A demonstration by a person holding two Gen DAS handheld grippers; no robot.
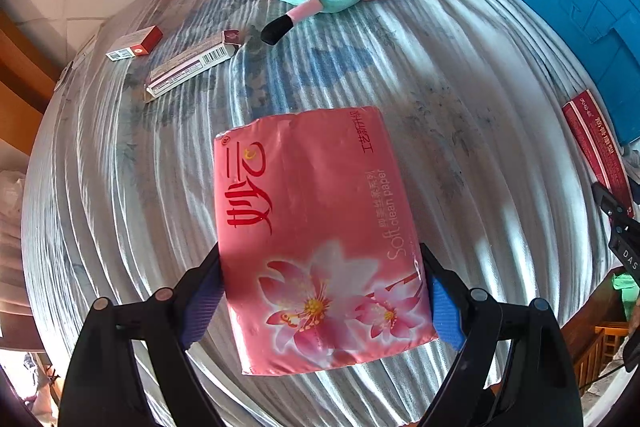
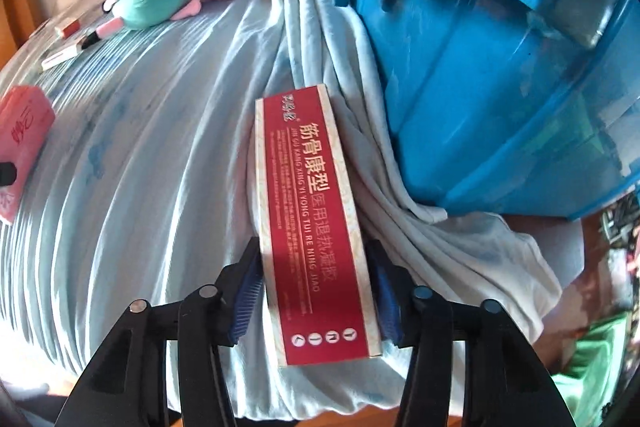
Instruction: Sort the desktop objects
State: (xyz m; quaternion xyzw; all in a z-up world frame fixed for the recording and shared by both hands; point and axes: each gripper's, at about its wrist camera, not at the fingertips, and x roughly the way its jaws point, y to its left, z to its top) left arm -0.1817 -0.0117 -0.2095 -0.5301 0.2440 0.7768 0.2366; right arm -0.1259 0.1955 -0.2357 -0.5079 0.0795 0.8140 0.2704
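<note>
Left gripper (image 1: 324, 303) clamped on pink tissue pack (image 1: 316, 235), well left of blue crate (image 2: 500, 67). Right gripper (image 2: 316, 291) gripping long red box (image 2: 312, 227), just beside crate, on striped cloth (image 1: 440, 87).

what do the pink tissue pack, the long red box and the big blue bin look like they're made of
Pink tissue pack: thin glossy plastic film, judging by its wrinkles and sheen, soft underneath.
Long red box: printed cardboard, with crisp folded edges and a slight satin sheen; the lettering looks like gold foil, though that is uncertain.
Blue bin: rigid moulded plastic, smooth and semi-glossy, with ribs and a stepped rim.
</note>
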